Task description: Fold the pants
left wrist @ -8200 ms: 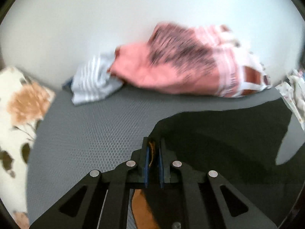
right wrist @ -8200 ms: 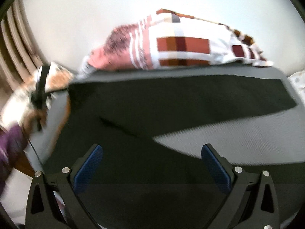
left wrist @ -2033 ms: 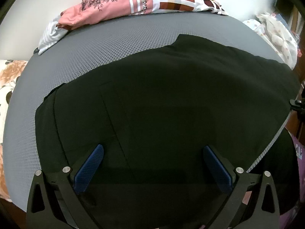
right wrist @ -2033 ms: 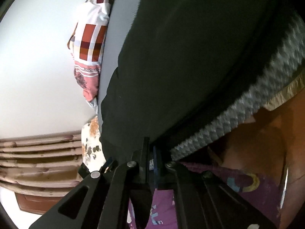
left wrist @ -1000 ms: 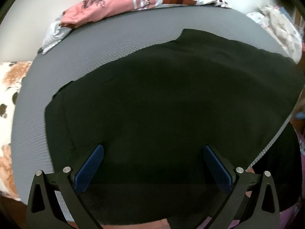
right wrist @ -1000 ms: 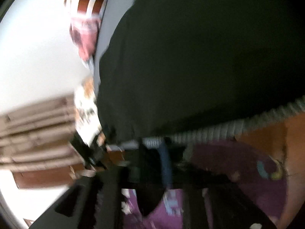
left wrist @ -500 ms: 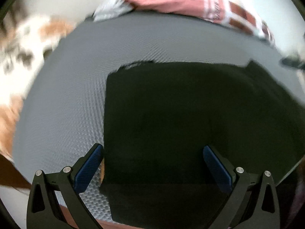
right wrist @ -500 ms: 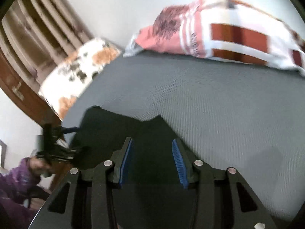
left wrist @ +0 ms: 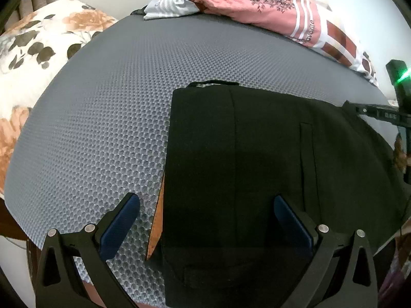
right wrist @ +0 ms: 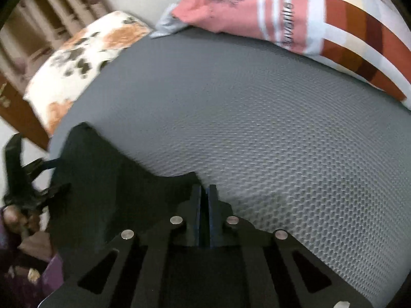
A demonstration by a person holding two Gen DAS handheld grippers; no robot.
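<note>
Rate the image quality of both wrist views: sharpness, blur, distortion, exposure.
Left wrist view: sharp, mat texture crisp, strong fisheye bending; black pants underexposed, folds barely readable, green flare at the right edge. Right wrist view: motion-blurred, worst at the floral pillow and left edge; the text on the pink garment is smeared.

pants (left wrist: 257, 166): flat on mat (left wrist: 115, 102), near its front edge, right of centre
clothes heap (left wrist: 257, 7): along mat's far edge
pillow (left wrist: 38, 38): left of mat
right gripper (right wrist: 204, 200): at pants' far right corner
</note>
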